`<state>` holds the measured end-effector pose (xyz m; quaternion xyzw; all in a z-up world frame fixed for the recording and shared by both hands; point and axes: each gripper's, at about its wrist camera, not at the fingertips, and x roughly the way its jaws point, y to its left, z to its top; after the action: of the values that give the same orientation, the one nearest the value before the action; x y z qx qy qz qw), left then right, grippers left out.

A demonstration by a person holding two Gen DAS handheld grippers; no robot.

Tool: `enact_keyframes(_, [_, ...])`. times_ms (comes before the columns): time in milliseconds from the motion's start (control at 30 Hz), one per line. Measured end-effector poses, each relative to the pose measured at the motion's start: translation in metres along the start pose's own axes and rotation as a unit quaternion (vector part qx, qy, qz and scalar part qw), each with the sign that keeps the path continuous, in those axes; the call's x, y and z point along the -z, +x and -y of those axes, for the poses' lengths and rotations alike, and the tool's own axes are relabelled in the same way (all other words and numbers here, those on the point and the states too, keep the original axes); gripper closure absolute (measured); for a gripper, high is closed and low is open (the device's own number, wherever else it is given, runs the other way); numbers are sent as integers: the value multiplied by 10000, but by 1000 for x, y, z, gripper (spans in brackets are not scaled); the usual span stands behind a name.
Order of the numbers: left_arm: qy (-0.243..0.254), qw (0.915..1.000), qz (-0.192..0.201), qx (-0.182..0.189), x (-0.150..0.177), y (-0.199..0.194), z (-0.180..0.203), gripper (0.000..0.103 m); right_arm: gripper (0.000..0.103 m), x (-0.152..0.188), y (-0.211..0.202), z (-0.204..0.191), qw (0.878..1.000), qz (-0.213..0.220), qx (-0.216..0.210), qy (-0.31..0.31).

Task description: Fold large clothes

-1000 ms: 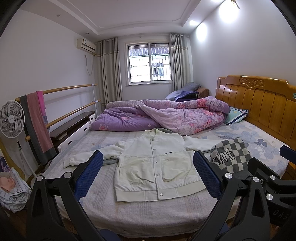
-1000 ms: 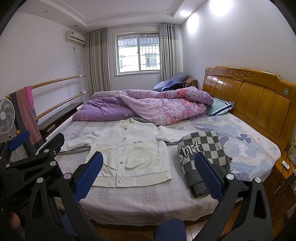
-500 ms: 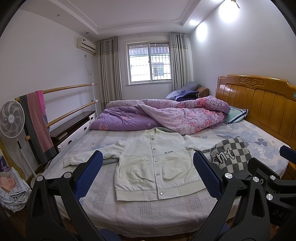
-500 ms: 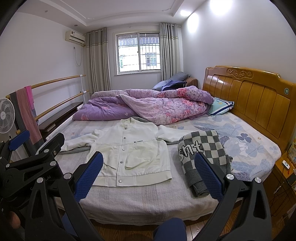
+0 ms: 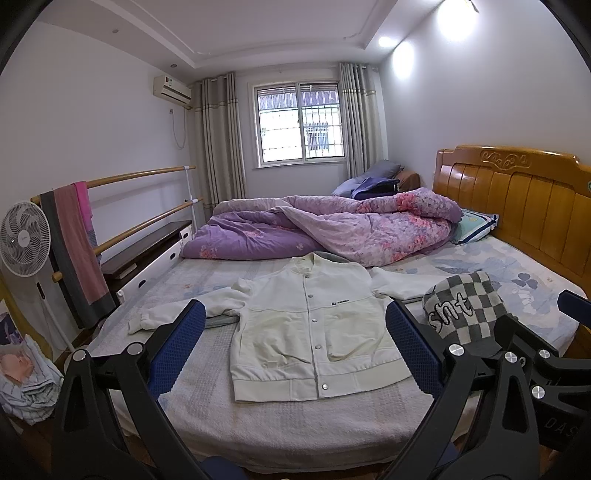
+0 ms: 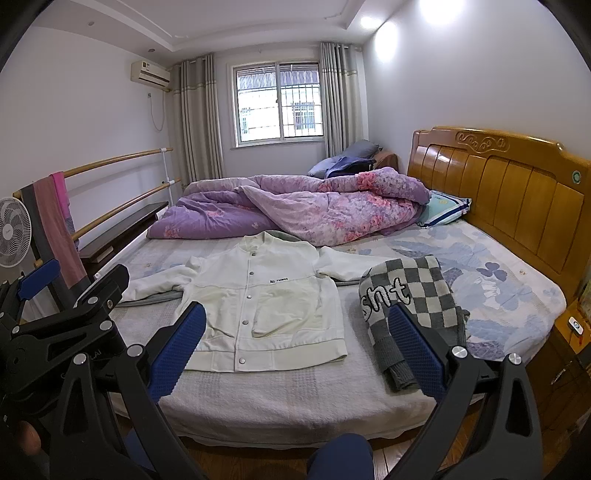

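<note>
- Left gripper (image 5: pixel 295 347): jaws spread wide, empty, held short of the bed's (image 5: pixel 295 424) near edge.
- Right gripper (image 6: pixel 295 347): likewise spread, empty.
- White snap-button cotton jacket (image 5: pixel 314 332): flat on bed, sleeves out, ahead of both grippers, untouched.
- Grey-and-white checkered knit sweater (image 6: pixel 410 299): folded just right of jacket.

Spread flat on the bed (image 5: pixel 280 432), near its front edge: jacket (image 5: pixel 314 328), with folded sweater (image 5: pixel 463 308) just right of it. Behind both, quilt (image 5: pixel 332 229); pillow (image 5: pixel 474 225) further right, against the headboard (image 5: pixel 517 192).

Bright, sharp, glaring ceiling lights (image 5: pixel 456 14), fisheye-warped edges
</note>
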<state>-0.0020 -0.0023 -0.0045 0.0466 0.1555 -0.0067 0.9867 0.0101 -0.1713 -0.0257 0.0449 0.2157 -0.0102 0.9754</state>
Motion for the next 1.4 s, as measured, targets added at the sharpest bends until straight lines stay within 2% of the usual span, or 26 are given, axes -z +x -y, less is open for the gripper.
enact_keyframes(633, [6,10000,-23,21,7,1,-4,5,8,-1,8,2,10000,-54,49,59])
enact_keyframes(700, [20,10000,-24,22,21,20,-9,5,8,-1,8,3,9999,-56,57,65])
enact_keyframes(933, [21,10000,-38,-14,27,23,-15,5,8,-3,9,3,10000,-66,38,46])
enact_keyframes(1133, [-21,9999,-124,-6,16,22,-17,5,8,-5,16,0,9999,-97,-32,7])
enact_keyframes(1400, [8,9998,-203,-77,8,42,-21,5,8,-10,43,-10,9995,-244,-50,-182])
